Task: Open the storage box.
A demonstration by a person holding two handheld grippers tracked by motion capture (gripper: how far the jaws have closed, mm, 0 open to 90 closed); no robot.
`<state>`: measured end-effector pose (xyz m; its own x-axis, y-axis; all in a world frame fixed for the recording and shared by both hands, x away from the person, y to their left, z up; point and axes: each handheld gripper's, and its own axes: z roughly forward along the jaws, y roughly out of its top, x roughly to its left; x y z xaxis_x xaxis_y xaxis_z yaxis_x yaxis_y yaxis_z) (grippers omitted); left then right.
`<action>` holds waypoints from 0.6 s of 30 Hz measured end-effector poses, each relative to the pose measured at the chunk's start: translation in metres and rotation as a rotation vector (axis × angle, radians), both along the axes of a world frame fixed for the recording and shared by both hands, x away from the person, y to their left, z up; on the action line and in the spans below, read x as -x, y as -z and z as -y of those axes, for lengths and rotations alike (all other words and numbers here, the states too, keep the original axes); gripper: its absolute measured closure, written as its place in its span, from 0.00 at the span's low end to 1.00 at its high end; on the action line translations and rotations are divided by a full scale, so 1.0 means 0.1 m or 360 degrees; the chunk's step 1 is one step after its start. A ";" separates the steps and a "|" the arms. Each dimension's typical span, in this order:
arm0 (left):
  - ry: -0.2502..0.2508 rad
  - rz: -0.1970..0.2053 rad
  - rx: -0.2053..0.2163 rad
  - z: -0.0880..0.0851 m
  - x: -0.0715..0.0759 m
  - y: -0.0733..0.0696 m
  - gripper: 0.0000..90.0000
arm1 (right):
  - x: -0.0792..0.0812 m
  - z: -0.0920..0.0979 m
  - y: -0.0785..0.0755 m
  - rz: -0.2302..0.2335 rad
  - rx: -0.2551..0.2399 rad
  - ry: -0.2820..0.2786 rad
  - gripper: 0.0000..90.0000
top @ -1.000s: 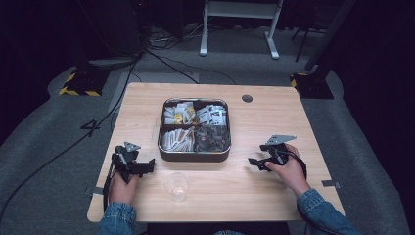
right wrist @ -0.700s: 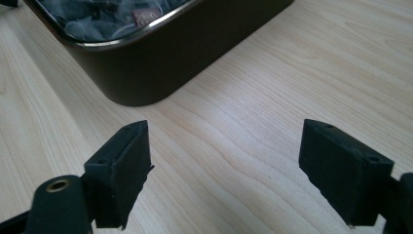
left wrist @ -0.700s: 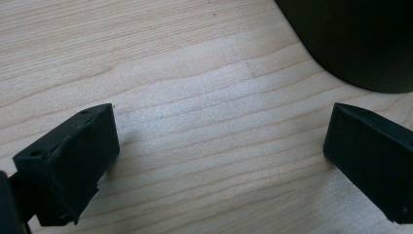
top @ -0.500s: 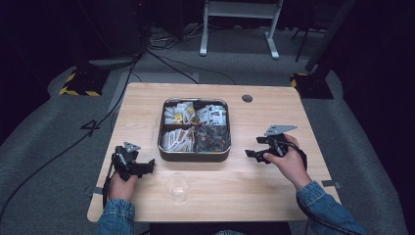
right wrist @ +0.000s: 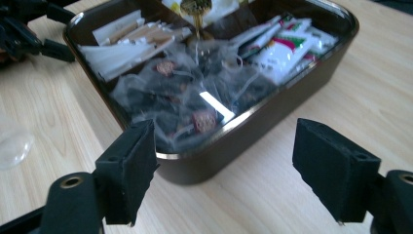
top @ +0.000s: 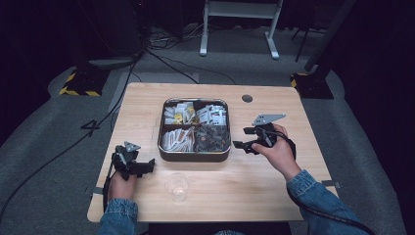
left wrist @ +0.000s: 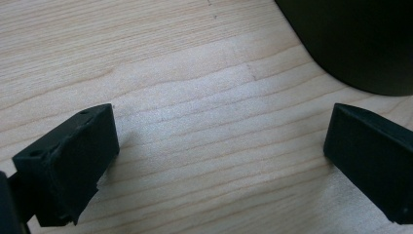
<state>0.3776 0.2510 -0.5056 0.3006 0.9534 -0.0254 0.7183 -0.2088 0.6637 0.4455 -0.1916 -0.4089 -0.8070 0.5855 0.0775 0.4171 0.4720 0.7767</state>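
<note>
Nothing picked yet: my right gripper hangs spread and empty, jaws just narrowing, beside the tin of tea bags; left gripper spread on the bench, cup empty.

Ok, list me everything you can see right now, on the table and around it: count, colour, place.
light wooden table: one, pale wood, centre of the high view.
dark metal compartment tray: one, dark with a shiny rim, middle of the table.
clear tea-bag sachets: a pile, dark contents, tray compartment nearest the right gripper.
white packets: several, white with red and green print, far compartments.
clear plastic cup: one, transparent, near table edge in front of the tray.
round grommet: one, grey, far side of the table.
white metal stand: one, on the floor beyond the table.
left gripper: black, jaws open, low over the table, empty.
right gripper: black, jaws open, empty, just closing a little, beside the tray.
</note>
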 end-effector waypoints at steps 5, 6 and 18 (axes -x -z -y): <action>-0.0014 -0.0004 0.0004 0.00 0.00 0.00 0.00 | -0.09 -0.18 -0.09 0.0011 -0.0002 -0.0041 0.28; -0.0012 -0.0004 0.0004 0.00 0.00 0.00 0.00 | -0.10 -0.21 -0.10 0.0019 0.0004 -0.0045 0.28; -0.0016 -0.0005 0.0001 0.00 0.00 0.00 0.00 | -0.32 -0.59 -0.15 0.0040 0.0001 -0.0098 0.31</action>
